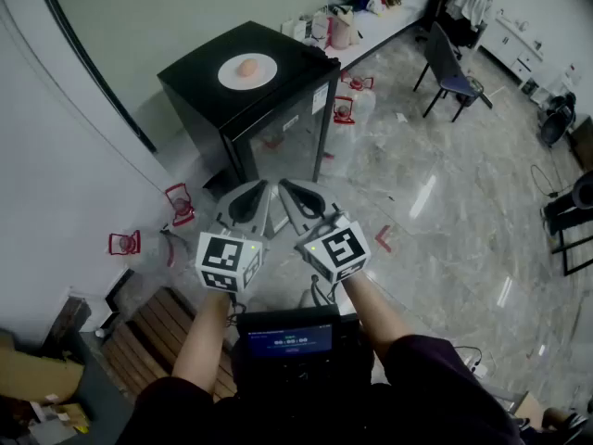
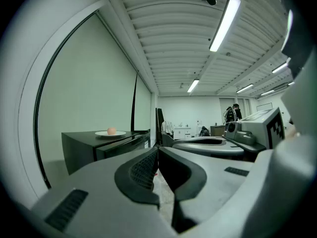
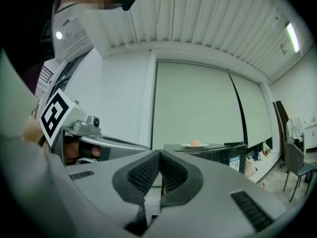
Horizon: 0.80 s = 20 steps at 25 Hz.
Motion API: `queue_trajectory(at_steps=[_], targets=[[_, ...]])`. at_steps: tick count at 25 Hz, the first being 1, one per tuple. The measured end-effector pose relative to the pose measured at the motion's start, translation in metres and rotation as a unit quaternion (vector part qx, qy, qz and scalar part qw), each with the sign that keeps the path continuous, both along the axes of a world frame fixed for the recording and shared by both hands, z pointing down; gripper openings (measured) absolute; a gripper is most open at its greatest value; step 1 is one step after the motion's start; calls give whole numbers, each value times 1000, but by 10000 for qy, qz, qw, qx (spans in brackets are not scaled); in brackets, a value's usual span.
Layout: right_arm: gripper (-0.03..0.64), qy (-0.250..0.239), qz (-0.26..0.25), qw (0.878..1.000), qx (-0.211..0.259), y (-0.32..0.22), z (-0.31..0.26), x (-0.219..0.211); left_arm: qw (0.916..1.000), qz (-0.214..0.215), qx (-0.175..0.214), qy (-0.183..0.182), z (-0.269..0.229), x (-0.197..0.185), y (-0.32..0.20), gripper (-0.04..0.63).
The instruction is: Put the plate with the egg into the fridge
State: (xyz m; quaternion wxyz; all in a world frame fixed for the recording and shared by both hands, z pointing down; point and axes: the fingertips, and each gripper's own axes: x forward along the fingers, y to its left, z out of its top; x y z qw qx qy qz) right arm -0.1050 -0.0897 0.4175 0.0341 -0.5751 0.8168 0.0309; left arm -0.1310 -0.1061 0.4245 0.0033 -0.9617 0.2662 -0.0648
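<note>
A white plate (image 1: 247, 71) with a brownish egg (image 1: 247, 66) on it rests on top of a small black fridge (image 1: 278, 109), whose door is closed. The same plate (image 2: 110, 133) and egg (image 2: 112, 130) show far off at the left in the left gripper view, and the plate (image 3: 194, 145) with the egg (image 3: 194, 142) lies ahead in the right gripper view. My left gripper (image 1: 261, 189) and right gripper (image 1: 287, 189) are held side by side well short of the fridge, both shut with nothing between the jaws.
Red wire holders (image 1: 125, 242) and a plastic jug (image 1: 357, 109) stand on the marble floor round the fridge. A cluttered white counter (image 1: 371, 21) runs behind it, a dark chair (image 1: 449, 68) stands at the right, and wooden boards (image 1: 153, 327) lie near my left.
</note>
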Motion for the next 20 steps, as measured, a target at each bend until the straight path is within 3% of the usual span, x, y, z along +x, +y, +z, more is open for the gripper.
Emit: queue_trajectory(at_steps=[11, 20], targets=[[8, 55, -112, 9999, -29, -1, 0, 8, 9999, -121, -14, -88, 6, 8, -3, 9], [9, -349, 145, 9988, -322, -1, 21, 24, 9996, -165, -68, -205, 19, 9, -5, 9]])
